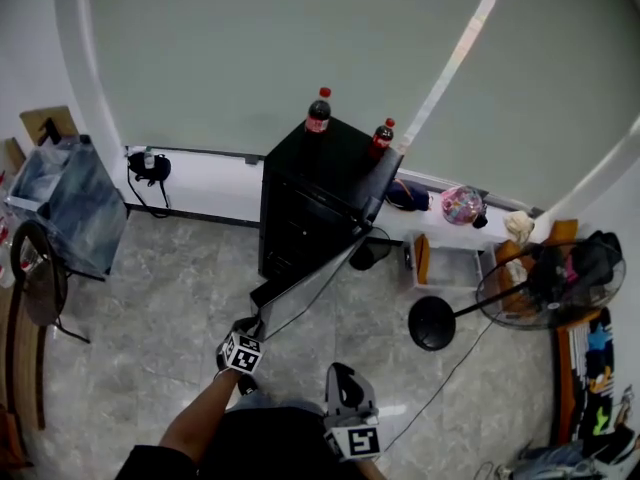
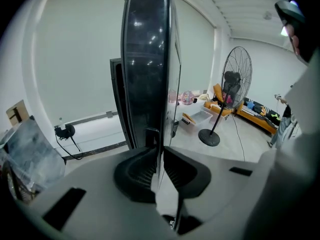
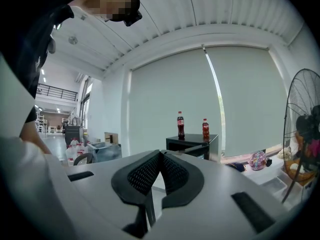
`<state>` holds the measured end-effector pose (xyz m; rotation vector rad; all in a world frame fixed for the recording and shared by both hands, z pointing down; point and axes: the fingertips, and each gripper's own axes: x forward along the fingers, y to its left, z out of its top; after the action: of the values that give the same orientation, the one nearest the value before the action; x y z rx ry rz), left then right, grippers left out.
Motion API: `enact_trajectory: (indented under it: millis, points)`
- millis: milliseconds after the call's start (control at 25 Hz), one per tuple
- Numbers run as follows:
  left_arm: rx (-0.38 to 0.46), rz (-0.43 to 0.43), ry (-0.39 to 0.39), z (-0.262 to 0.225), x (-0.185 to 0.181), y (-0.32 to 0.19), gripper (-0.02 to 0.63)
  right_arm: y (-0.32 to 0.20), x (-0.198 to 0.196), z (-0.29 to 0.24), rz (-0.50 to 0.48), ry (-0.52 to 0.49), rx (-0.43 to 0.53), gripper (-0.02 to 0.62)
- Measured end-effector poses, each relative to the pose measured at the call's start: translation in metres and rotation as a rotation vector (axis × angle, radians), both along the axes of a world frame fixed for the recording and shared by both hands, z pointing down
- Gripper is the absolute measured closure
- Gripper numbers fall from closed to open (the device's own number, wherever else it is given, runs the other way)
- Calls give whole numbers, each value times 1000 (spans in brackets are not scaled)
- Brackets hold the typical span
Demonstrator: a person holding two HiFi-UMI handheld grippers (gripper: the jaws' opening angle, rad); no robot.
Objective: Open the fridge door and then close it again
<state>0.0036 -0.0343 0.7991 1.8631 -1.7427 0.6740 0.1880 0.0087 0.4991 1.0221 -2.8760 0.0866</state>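
Now your left gripper (image 2: 161, 151) is pinched narrow on the free edge of the fridge door (image 2: 147, 59), which stands swung wide from the black fridge (image 1: 310, 198). Hold that pinch firm and follow the door's arc round its hinge rather than pushing straight. Your right gripper (image 3: 160, 156) is closed on nothing, so hold it clear.
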Motion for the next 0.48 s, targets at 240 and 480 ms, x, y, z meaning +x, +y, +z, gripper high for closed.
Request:
enact_trajectory:
  millis: [240,480]
  points:
    - [-8,31,4,1,-25,-14,563,0,-24,-1,12,6,-7,586]
    - [-15,30,-3,-6,-52,-27,560,-11,-35,-1,30,22,-15,586]
